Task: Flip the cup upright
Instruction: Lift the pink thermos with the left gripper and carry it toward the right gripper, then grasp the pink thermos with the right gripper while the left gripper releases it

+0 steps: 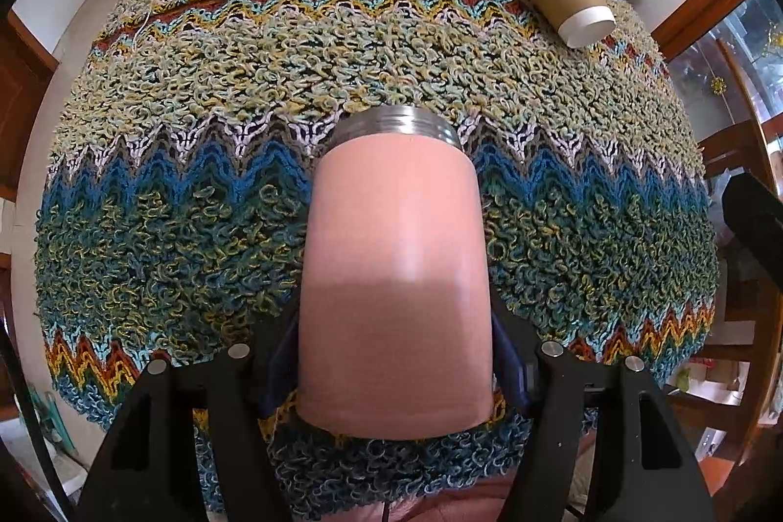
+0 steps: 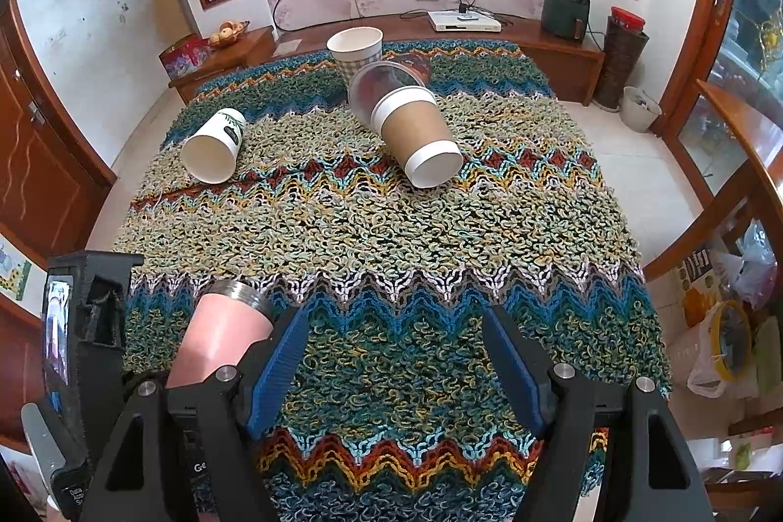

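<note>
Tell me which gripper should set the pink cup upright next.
Left. The left gripper already clamps the pink cup, which is tilted with its threaded metal mouth forward. The right gripper is open, holding nothing, beside it over the knitted cloth.

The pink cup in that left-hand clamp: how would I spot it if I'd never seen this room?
Start from the woolly zigzag blanket that covers the table. At its near edge the left gripper clasps the pink cup, tipped over. Unlike the paper cups beyond, it has a threaded metal neck.
</note>
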{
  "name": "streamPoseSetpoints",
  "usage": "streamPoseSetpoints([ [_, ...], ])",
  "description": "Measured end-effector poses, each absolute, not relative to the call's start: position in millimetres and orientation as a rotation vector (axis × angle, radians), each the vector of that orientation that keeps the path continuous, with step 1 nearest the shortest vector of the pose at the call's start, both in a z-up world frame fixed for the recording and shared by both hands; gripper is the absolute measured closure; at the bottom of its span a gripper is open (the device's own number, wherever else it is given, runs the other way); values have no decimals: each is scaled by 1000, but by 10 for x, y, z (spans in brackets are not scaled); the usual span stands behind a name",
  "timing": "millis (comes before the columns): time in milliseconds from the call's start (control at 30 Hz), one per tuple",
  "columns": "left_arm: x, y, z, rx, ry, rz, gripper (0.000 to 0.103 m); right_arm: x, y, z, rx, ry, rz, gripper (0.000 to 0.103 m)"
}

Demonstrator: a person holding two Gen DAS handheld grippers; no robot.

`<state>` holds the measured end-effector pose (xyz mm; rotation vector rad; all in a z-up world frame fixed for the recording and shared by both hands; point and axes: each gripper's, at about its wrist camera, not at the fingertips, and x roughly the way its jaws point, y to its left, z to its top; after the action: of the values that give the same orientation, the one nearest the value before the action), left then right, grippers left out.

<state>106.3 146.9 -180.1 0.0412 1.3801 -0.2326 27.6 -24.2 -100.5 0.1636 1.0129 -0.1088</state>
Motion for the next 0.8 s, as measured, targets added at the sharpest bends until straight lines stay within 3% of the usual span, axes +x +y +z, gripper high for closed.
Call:
streamPoseSetpoints([
  [167, 1050, 1471, -1778, 38, 1369, -227, 32, 271, -239, -1000, 163, 1012, -108, 29],
  [267, 1024, 1473, -1714, 50, 1339, -220, 17, 253, -227, -986, 162, 1010, -105, 29],
  [800, 889, 1685, -1462, 72, 1273, -185, 17, 223, -142, -966, 175, 1017, -68, 29],
])
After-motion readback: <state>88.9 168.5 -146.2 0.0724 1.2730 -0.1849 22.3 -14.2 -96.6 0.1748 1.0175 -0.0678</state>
